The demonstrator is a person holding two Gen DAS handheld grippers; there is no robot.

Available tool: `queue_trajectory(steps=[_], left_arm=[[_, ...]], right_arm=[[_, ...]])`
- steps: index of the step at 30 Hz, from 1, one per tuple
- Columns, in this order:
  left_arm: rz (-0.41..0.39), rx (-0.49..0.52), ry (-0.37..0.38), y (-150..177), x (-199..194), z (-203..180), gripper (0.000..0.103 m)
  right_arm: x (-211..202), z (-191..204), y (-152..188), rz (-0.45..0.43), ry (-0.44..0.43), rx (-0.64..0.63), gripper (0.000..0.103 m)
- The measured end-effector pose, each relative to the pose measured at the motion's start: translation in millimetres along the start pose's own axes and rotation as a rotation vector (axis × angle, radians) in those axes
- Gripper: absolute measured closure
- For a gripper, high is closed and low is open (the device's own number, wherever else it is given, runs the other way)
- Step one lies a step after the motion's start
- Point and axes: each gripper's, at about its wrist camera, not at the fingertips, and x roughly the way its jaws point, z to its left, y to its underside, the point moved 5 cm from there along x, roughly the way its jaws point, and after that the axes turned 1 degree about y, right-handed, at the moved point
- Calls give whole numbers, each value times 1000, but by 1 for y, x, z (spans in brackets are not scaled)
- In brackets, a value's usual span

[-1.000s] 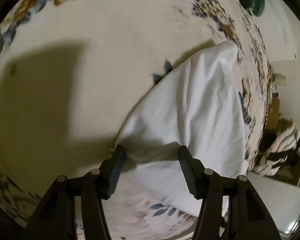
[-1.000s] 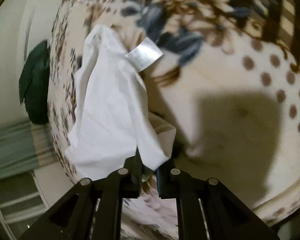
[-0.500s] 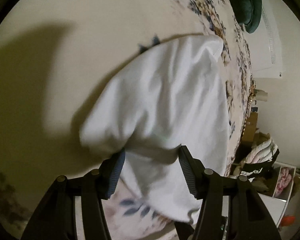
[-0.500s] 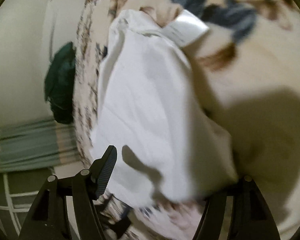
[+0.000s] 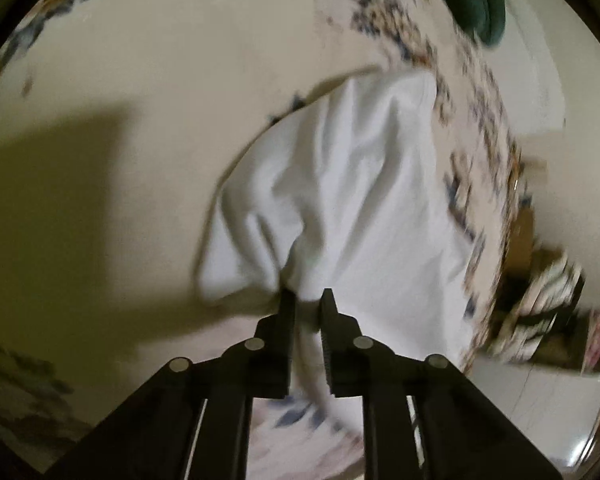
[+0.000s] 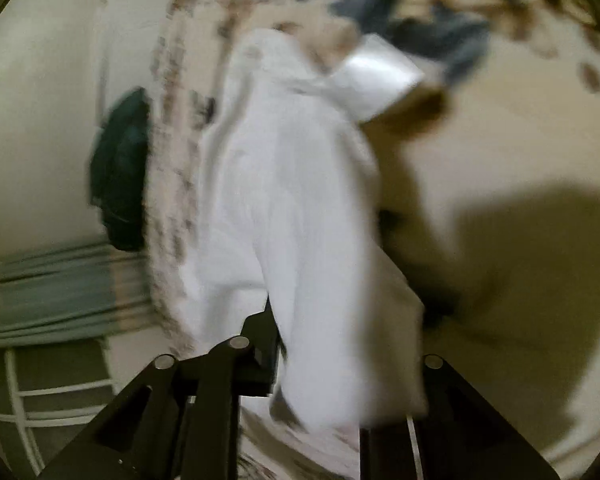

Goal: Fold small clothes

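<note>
Fingers (image 5: 288, 312) pinch the soft, creased white garment (image 5: 360, 200).

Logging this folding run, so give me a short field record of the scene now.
surface: cream floral bedspread
garment: small white cotton garment, crumpled, silver-white tag at its far end
left gripper: jaws just closed, pinching a fold of the garment
right gripper: jaws closing, garment draped between; grip unclear
background: dark green cloth at bed edge

Small white garment (image 5: 352, 200), plain and crumpled, lying lengthwise on the floral bedspread (image 5: 180, 60); shiny label (image 6: 376, 72) at its far end; near edge bunched
</note>
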Motion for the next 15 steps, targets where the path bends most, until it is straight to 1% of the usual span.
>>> queue_trajectory(steps=[1, 2, 3, 5, 7, 9, 10, 11, 13, 15], left_arm=[[26, 29, -31, 0, -6, 2, 71], [42, 57, -53, -1, -16, 2, 63], [44, 87, -61, -4, -28, 0, 60], [15, 163, -94, -18, -51, -13, 46], [-2, 222, -97, -34, -58, -33, 44], [-25, 302, -115, -59, -51, -61, 43], [-16, 333, -107, -72, -39, -75, 43], [-4, 356, -118, -87, -24, -86, 43], [22, 402, -131, -111, 6, -99, 43], [63, 446, -164, -127, 34, -107, 43]], right_arm=[[-2, -6, -1, 25, 60, 0, 48], [-9, -11, -1, 43, 99, 2, 44], [-19, -12, -1, 49, 134, -5, 44], [-43, -4, -4, 27, 212, -75, 43], [-65, 17, -13, -13, 313, -172, 43], [-71, 46, -30, -39, 335, -234, 42], [-69, 60, -43, -46, 351, -263, 42], [-65, 70, -56, -49, 360, -288, 42], [-48, 91, -92, -67, 388, -354, 42], [-33, 102, -131, -82, 443, -389, 42]])
